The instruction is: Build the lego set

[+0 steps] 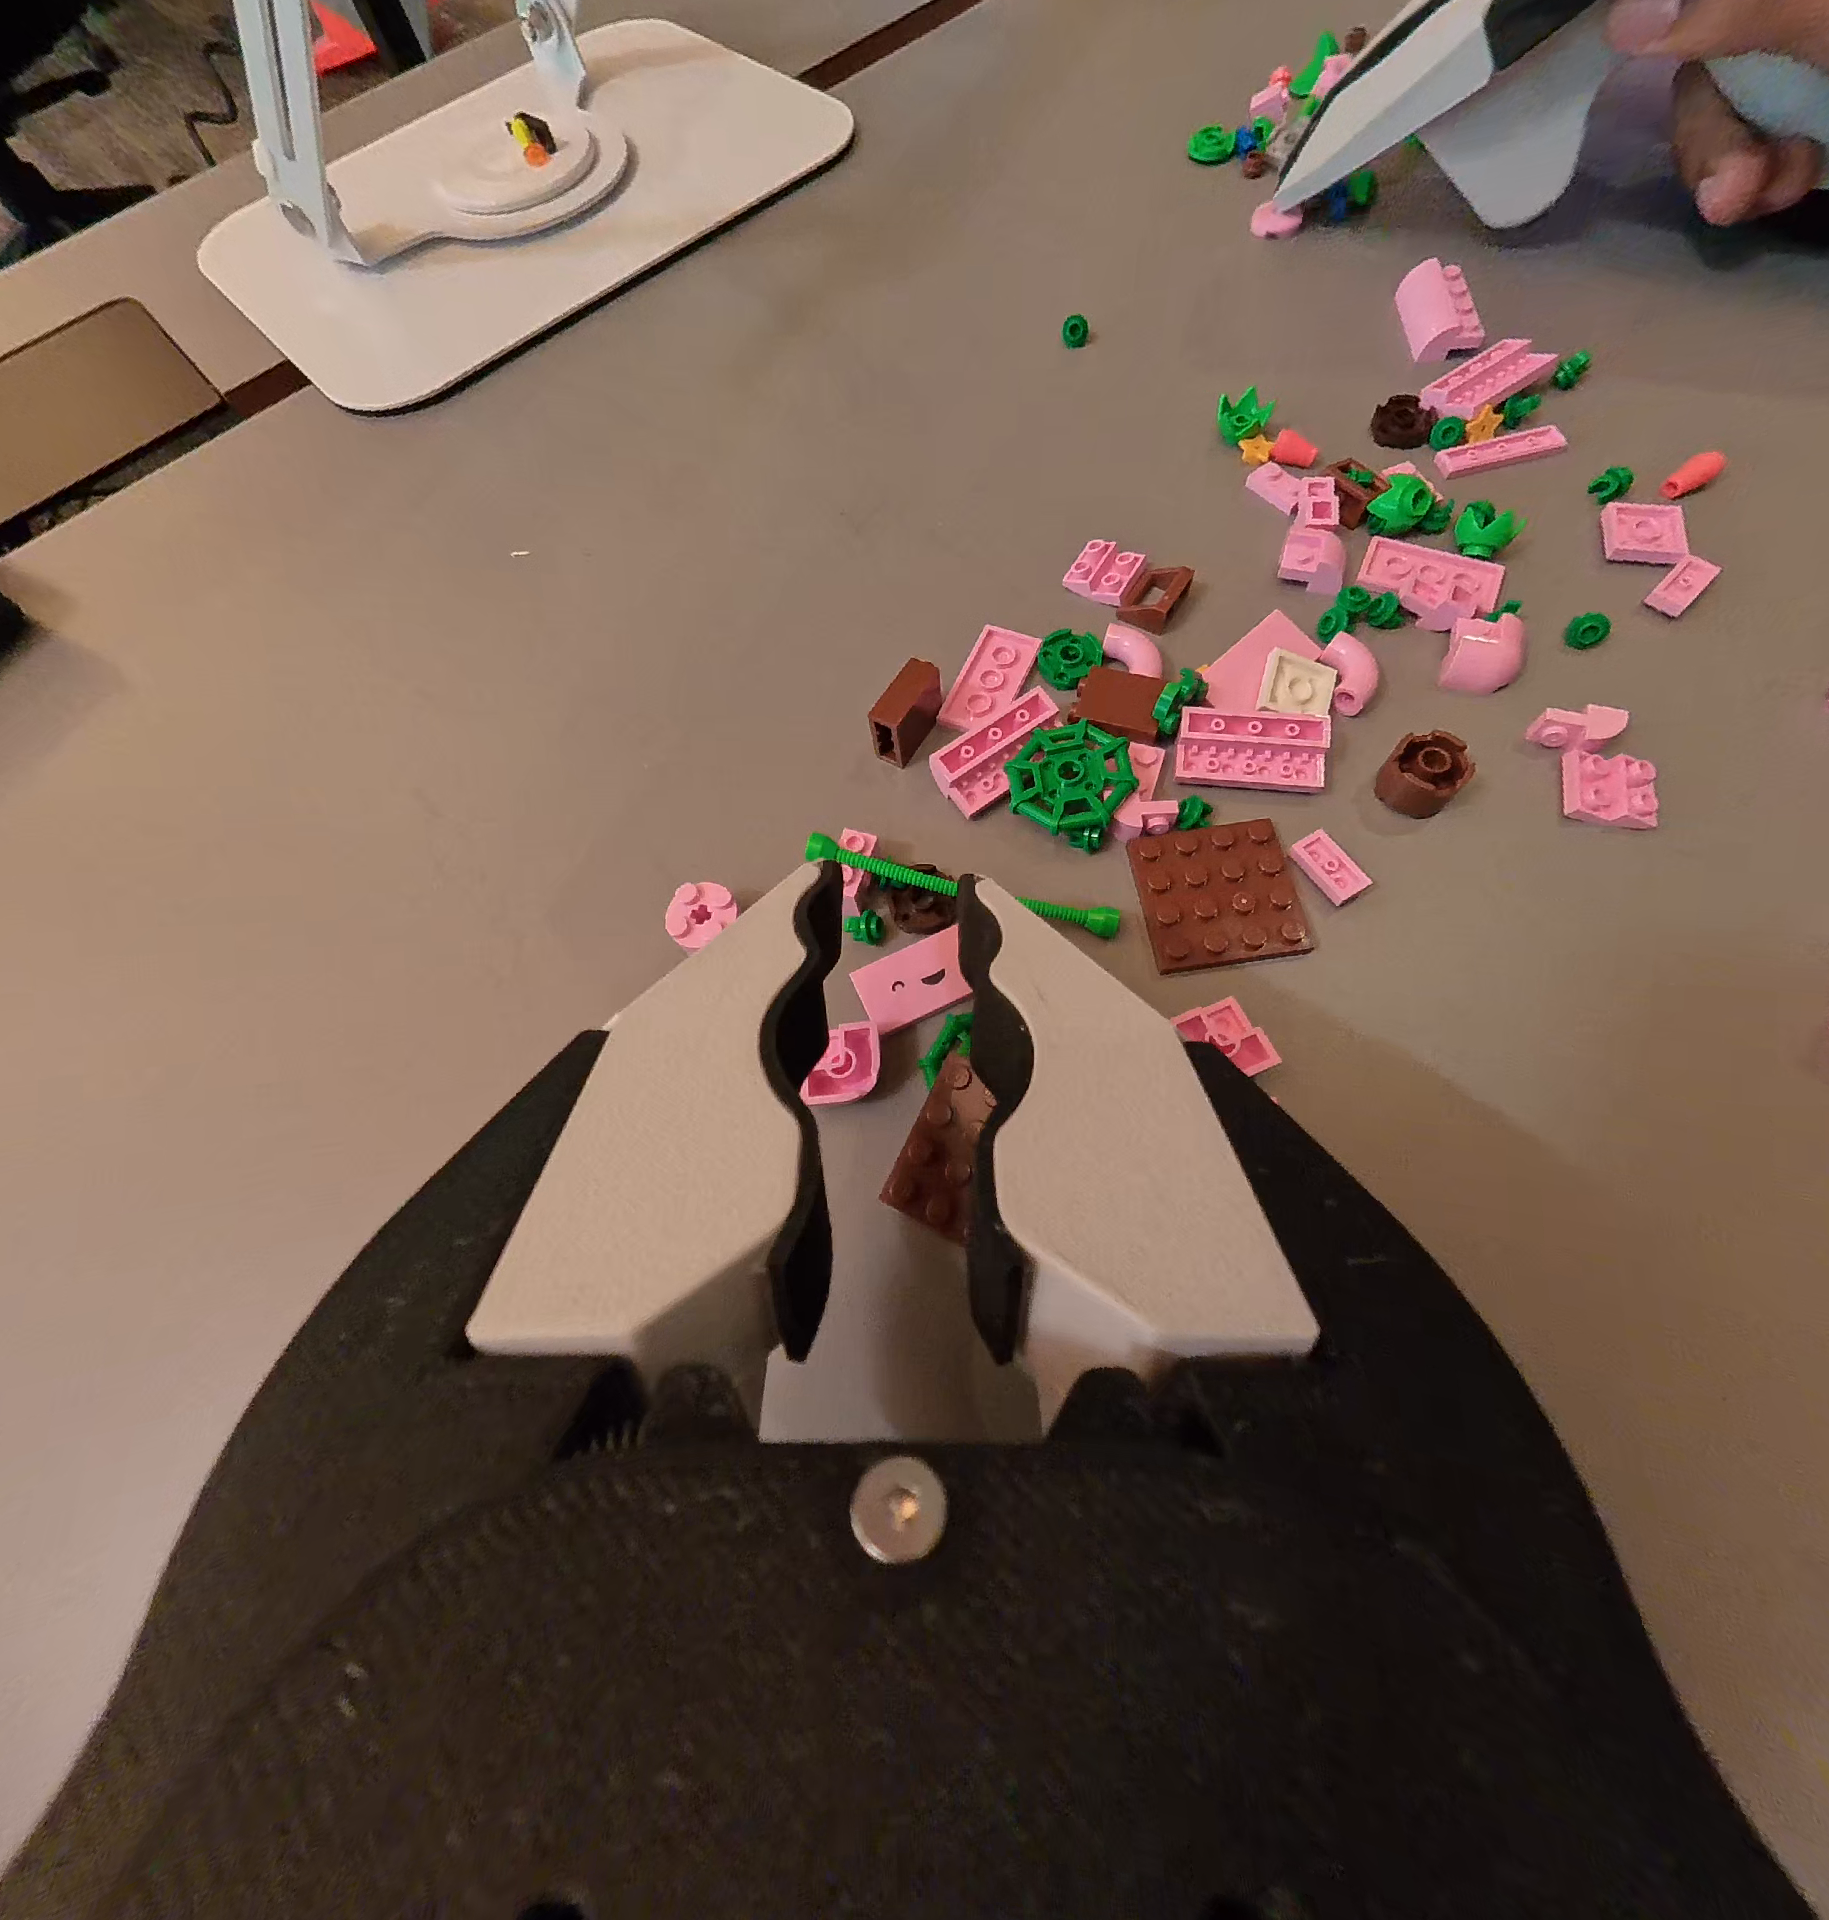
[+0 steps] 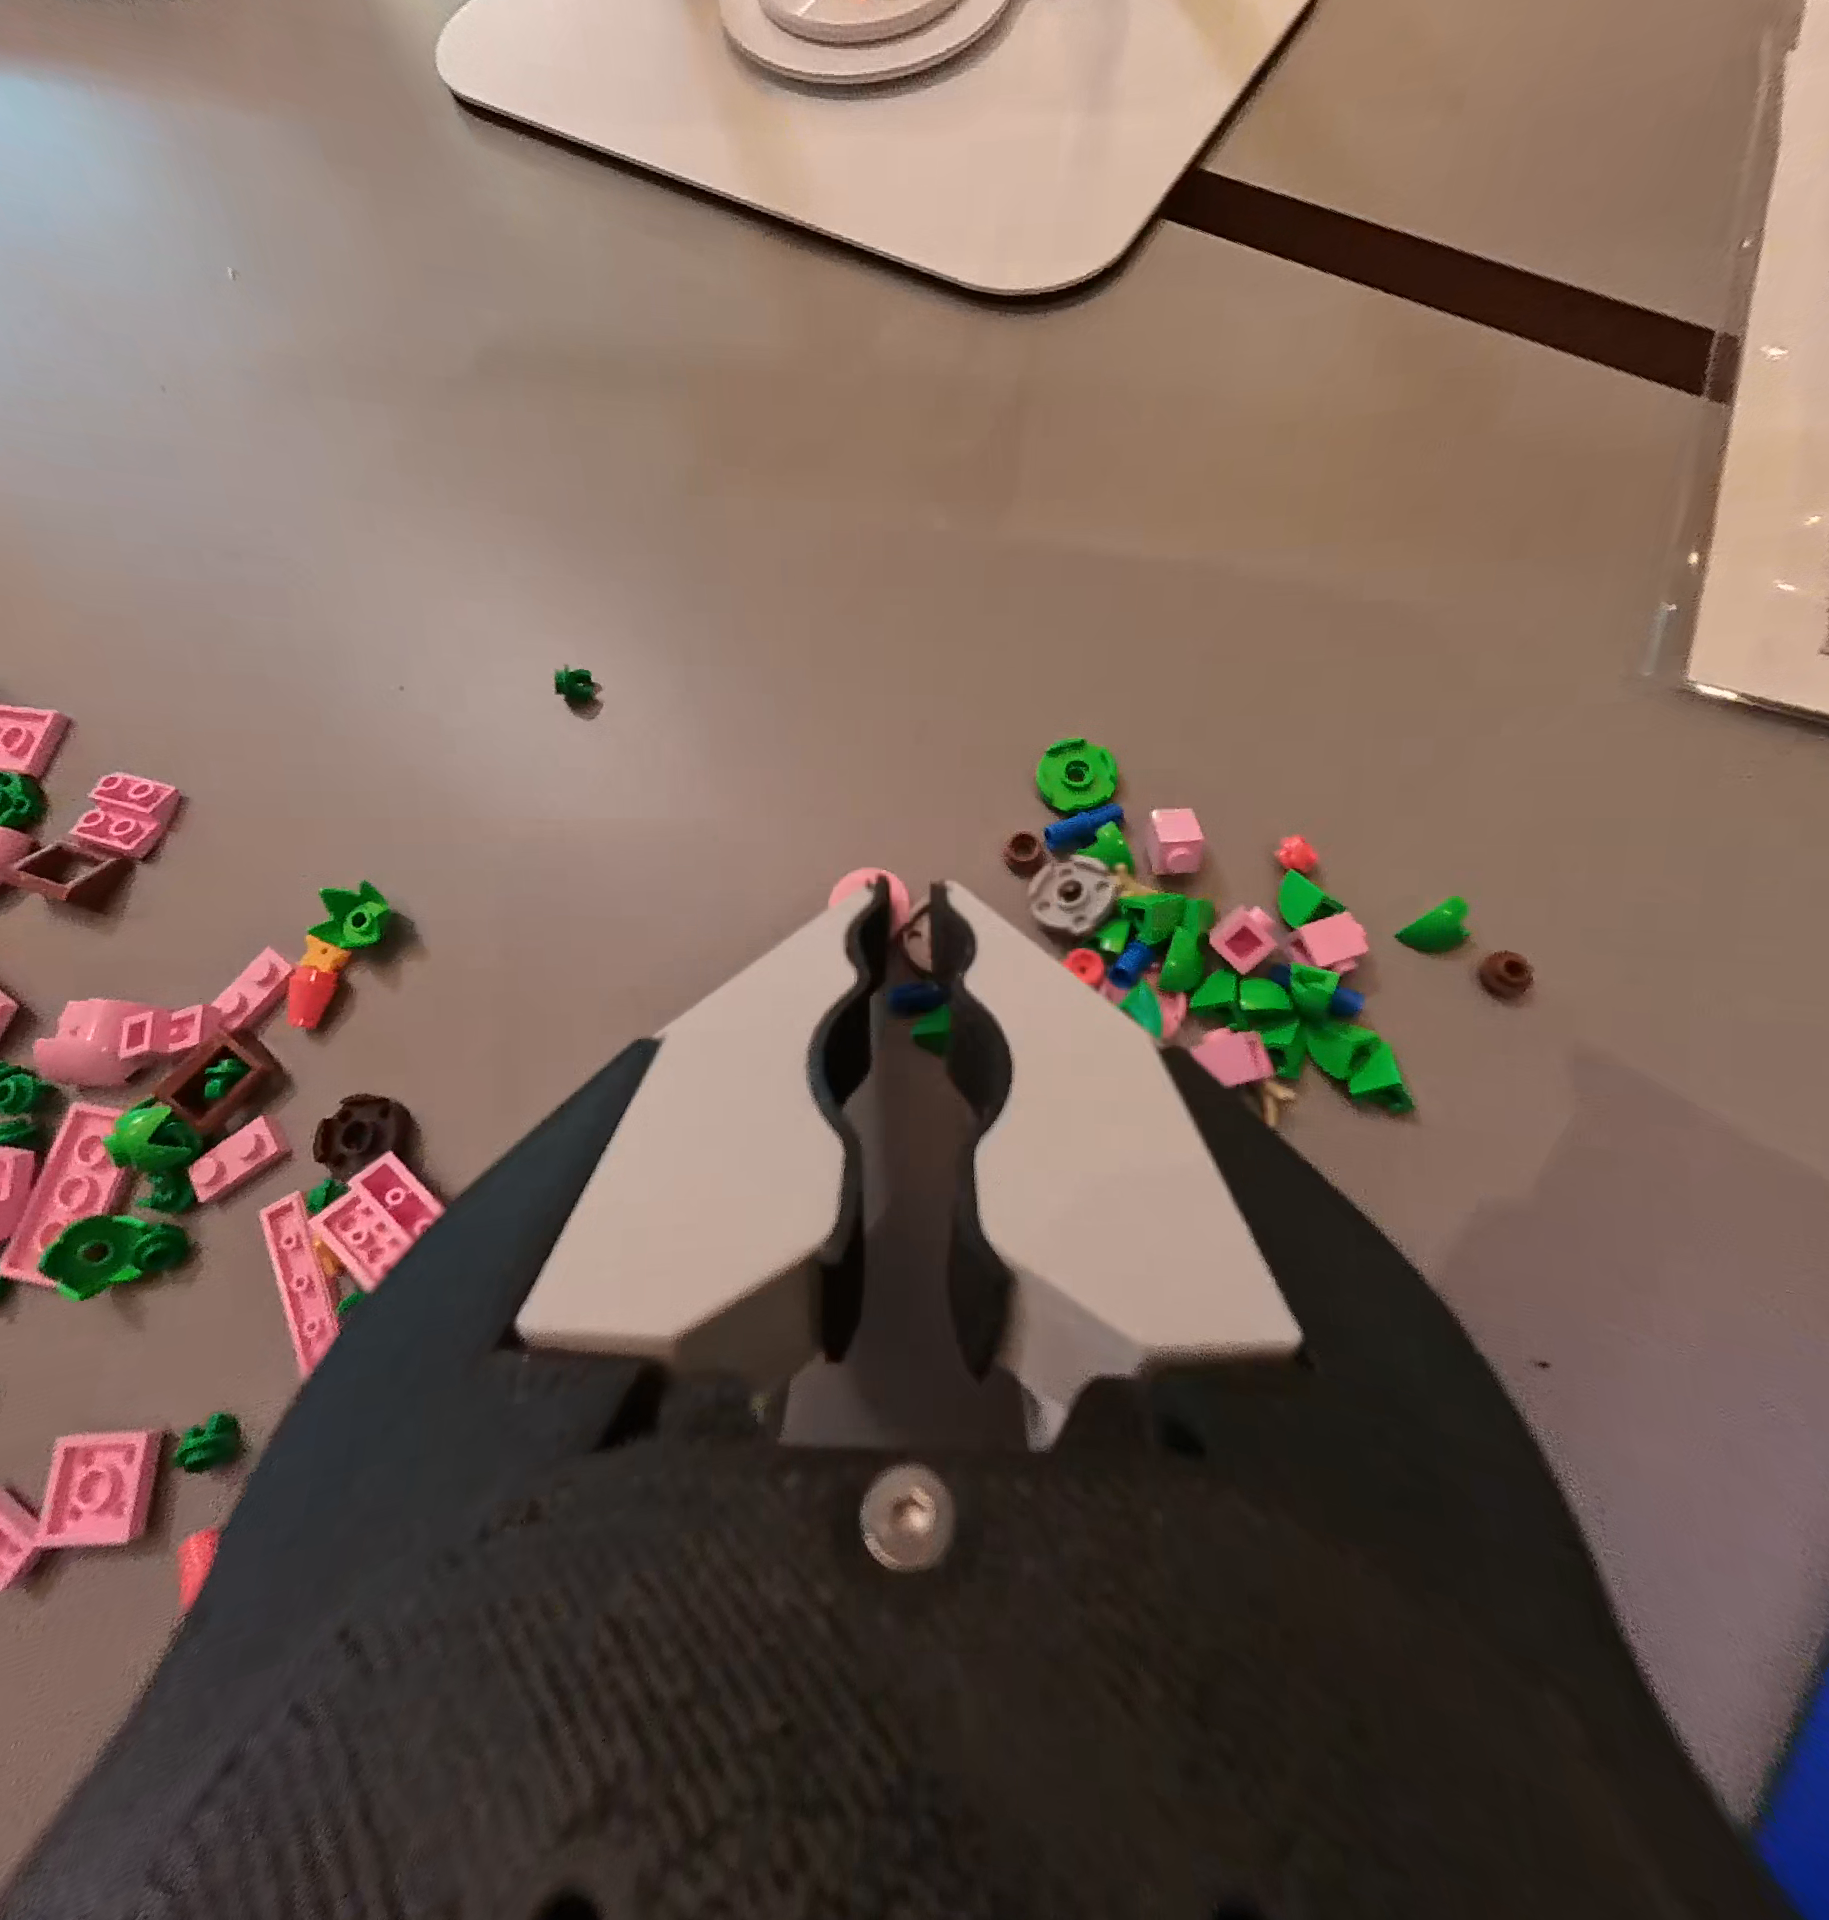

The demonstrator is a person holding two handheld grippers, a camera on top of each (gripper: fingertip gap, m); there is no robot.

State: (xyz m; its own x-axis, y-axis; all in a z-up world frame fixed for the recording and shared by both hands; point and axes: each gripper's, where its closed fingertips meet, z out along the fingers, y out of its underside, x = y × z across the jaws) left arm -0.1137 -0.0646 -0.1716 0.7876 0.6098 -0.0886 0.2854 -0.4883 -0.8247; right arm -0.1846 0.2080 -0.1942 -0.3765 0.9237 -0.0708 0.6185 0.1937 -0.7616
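Loose lego pieces [image 1: 1253,717] lie scattered over the grey table [image 1: 474,727], pink, green and brown all mixed. The left gripper [image 1: 899,894] hangs low over the near edge of the heap, jaws parted with nothing between them; a green rod [image 1: 951,888] crosses just past its tips, a pink face tile [image 1: 905,982] and a brown studded plate [image 1: 941,1148] show through the gap. A bigger brown plate [image 1: 1222,894] sits just to the right. The right gripper [image 2: 905,899] dips its tips into a smaller cluster of green and blue bits [image 2: 1253,997], jaws nearly together around a small pink round piece [image 2: 868,894]; whether it's actually gripped, I cannot tell. Behind stands a white stand base [image 1: 536,218]. A bagged sheet [image 2: 1803,416] lies far right.
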